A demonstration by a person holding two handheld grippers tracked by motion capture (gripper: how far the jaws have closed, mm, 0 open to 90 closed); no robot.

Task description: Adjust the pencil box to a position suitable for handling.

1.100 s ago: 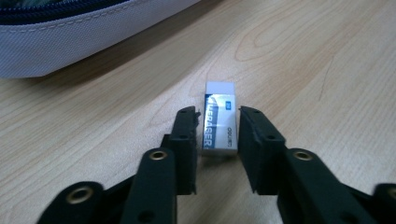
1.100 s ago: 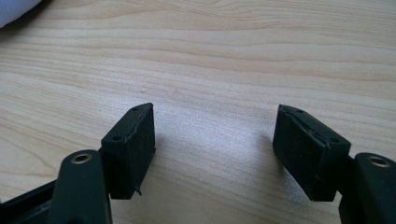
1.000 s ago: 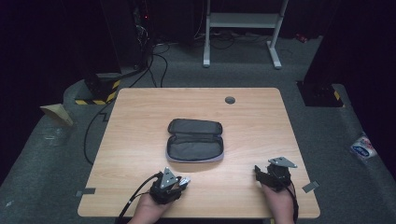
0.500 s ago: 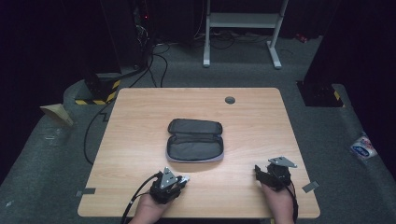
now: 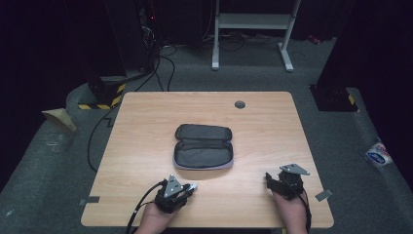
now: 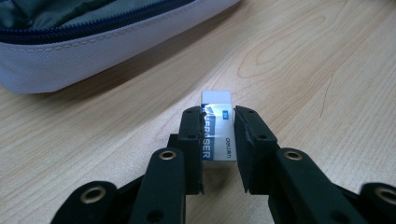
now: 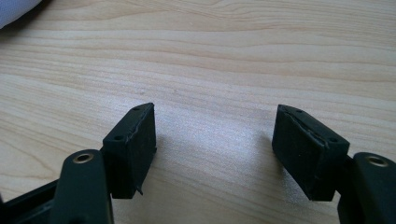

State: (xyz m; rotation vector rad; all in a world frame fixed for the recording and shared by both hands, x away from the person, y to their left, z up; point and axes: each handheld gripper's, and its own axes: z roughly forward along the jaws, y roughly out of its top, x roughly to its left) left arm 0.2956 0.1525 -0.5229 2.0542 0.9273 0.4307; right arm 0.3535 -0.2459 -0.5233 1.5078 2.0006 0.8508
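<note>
near the table's front edge, left gripper (image 6: 218, 135) pinches eraser (image 6: 216, 122); lift it straight, then carry to open pencil case (image 5: 203, 153); right gripper (image 7: 215, 144) stays spread.

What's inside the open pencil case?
The pencil case lies unzipped on the table. Inside, only its dark grey lining shows, no pens or pencils. Anything tucked under the lining's folds would stay hidden.

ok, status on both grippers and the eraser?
Left gripper shut on eraser, low on table. Right gripper open, empty. Pencil case unzipped ahead, path clear.
</note>
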